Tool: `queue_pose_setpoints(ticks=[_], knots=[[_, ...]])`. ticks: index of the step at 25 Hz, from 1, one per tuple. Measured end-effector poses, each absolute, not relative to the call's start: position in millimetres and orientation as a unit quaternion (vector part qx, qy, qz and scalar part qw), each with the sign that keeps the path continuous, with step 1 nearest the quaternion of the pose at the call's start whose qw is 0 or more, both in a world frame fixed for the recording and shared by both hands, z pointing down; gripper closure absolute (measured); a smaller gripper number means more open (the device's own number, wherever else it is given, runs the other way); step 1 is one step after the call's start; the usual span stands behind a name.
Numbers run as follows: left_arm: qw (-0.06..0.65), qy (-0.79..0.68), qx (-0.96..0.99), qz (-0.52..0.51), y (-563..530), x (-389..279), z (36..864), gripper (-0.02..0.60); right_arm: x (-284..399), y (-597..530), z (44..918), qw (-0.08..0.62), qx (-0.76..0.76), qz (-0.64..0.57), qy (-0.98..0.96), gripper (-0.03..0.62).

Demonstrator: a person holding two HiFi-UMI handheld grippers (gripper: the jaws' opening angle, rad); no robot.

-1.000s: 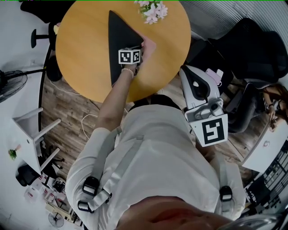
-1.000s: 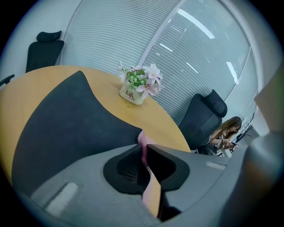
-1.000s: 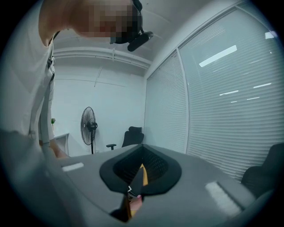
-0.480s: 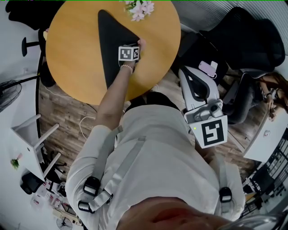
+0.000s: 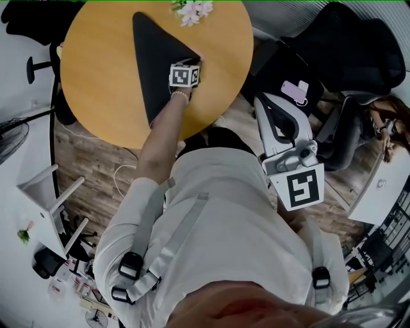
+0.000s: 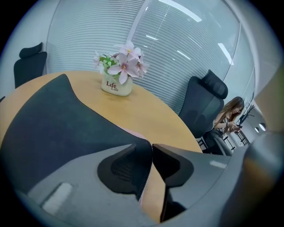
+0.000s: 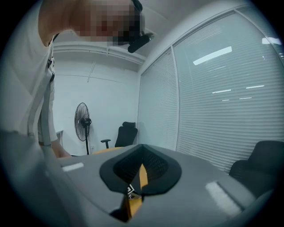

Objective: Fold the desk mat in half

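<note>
A dark desk mat point(image 5: 157, 57) lies folded into a triangle on the round wooden table point(image 5: 96, 64). My left gripper point(image 5: 193, 59) is at the mat's right corner. In the left gripper view the mat point(image 6: 57, 119) spreads out to the left. Its corner sits between the jaws of the left gripper point(image 6: 151, 146), with a sliver of pink underside point(image 6: 133, 132) showing beneath. Those jaws have just been opening, and a gap shows beside the corner. My right gripper point(image 5: 261, 99) hangs off the table beside the person's body. In its own view the right gripper point(image 7: 141, 155) is shut and holds nothing.
A flower pot point(image 5: 191, 9) stands at the table's far edge, just beyond the mat, and shows as the flower pot point(image 6: 117, 82) in the left gripper view. Black office chairs point(image 5: 346, 51) crowd the right side, one with a pink phone point(image 5: 295, 91). A person point(image 6: 228, 117) sits further right. A fan point(image 7: 82, 122) stands behind.
The left gripper has brought the mat's corner down. The pink underside that showed beside it is almost out of sight. The right gripper has stayed beside the body.
</note>
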State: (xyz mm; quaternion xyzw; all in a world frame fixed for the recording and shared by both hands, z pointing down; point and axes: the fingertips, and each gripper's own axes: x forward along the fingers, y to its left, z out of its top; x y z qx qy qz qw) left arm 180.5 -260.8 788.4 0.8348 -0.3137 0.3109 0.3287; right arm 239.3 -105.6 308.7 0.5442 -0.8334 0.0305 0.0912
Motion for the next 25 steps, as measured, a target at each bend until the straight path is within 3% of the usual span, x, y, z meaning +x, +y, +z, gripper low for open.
queue_pose_setpoints(ticks=[8, 25], knots=[[0.329, -0.307, 0.852, 0.268, -257.5, 183.6, 767.3, 0.446, 236.2, -105.9, 309.6, 0.09, 0.542, 0.028, -0.835, 0.589], [0.244, -0.341, 0.896, 0.148, -261.7, 114.9, 613.6, 0.469, 192.0, -121.3, 300.5, 0.096, 0.52, 0.001, -0.849, 0.589]])
